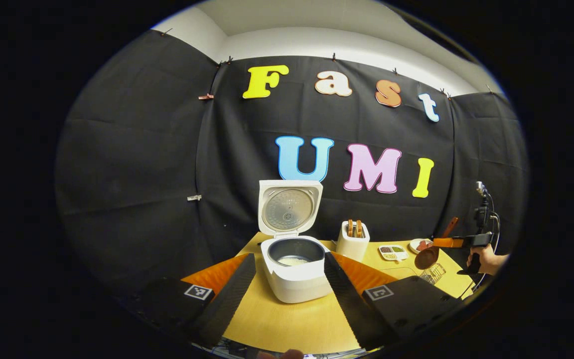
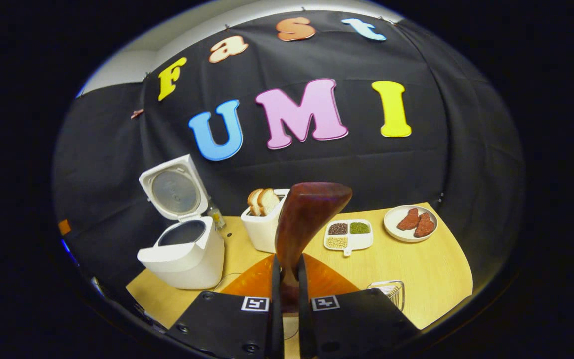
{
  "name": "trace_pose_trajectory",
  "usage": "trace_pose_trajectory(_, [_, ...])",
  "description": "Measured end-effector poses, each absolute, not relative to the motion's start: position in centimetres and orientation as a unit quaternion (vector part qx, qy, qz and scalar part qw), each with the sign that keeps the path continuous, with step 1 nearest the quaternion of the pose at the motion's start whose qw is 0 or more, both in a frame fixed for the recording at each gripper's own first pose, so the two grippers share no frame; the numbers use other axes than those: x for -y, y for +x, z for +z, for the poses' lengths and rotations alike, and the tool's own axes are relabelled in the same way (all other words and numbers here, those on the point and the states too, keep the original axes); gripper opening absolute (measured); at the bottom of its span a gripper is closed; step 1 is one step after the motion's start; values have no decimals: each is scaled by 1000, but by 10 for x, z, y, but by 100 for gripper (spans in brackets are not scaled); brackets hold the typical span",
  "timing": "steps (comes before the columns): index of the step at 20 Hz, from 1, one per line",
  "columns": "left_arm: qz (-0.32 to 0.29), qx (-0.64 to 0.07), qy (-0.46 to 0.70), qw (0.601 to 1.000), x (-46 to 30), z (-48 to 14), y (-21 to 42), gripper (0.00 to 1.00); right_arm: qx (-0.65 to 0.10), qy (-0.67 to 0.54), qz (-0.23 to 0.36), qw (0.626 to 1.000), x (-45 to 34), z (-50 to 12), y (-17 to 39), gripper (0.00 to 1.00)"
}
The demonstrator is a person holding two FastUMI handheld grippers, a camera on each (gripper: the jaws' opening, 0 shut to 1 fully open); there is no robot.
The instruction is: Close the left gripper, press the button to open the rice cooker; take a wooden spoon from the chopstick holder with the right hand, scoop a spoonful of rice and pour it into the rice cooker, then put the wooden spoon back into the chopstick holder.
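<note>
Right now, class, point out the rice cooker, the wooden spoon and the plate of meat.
rice cooker (image 1: 297, 279): left gripper view, on its white front wall.
wooden spoon (image 2: 307, 209): right gripper view, on the back of its bowl.
plate of meat (image 2: 395, 230): right gripper view, on its bare white rim.

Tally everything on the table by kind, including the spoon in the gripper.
Rice cooker: 1
Toaster: 1
Divided dish: 1
Plate: 1
Wire holder: 1
Wooden spoon: 1
Total: 6
</note>
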State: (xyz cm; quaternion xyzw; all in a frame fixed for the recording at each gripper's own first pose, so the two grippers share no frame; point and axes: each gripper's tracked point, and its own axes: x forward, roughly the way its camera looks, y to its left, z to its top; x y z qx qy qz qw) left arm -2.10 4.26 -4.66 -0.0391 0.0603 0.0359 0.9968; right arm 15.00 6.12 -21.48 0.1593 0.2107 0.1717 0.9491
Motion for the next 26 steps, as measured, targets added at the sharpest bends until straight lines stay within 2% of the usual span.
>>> trace_pose_trajectory(5, [35, -62, -35, 997, -59, -54, -18, 95, -266, 12, 186, 946, -113, -271, 140, 16])
trace_pose_trajectory(9, [38, -65, -44, 996, -70, -57, -15, 95, -295, -124, 189, 928, -138, -308, 131, 16])
trace_pose_trajectory(12, [45, -65, -35, 996, -78, -59, -14, 95, -324, -175, 191, 910, -150, -335, 117, 17])
trace_pose_trajectory(13, [46, -66, -34, 996, -78, -61, -15, 95, -336, -177, 188, 906, -152, -343, 112, 12])
trace_pose_trajectory(14, [47, -67, -36, 996, -79, -61, -15, 95, -342, -169, 182, 906, -156, -345, 111, 17])
trace_pose_trajectory(19, [60, -72, -51, 994, -85, -66, -18, 95, -384, -46, 153, 909, -175, -348, 100, 17])
trace_pose_trajectory(26, [69, -67, -38, 995, -87, -60, -27, 95, -402, 81, 121, 904, -184, -342, 102, 17])
